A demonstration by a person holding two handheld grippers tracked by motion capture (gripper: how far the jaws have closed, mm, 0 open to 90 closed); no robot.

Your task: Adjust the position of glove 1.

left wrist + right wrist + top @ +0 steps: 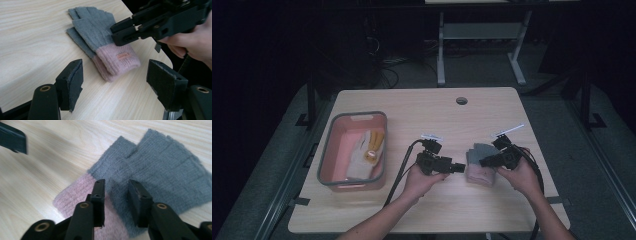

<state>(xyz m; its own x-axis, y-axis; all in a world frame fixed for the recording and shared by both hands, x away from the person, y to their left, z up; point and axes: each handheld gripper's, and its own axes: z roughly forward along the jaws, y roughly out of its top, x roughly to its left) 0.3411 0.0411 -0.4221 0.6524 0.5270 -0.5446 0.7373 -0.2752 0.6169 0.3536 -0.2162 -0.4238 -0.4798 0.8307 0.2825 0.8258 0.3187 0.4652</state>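
Observation:
A pair of grey knit gloves with pink cuffs (478, 165) lies stacked on the wooden table, right of centre. In the left gripper view the gloves (97, 30) carry a small tag on the top cuff. My right gripper (485, 161) hovers just over them, its jaws a little apart, pointing left. In the right gripper view the gloves (162, 170) show through the narrow gap of the right gripper (116, 186), and the pads do not press on the knit. My left gripper (460, 168) sits left of the gloves, wide open with nothing between its pads (72, 82).
A pink bin with a grey rim (331, 145) stands at the left, holding a white and yellow glove (364, 150). A round cable hole (461, 100) lies near the far edge. The table's right corner is close behind the gloves.

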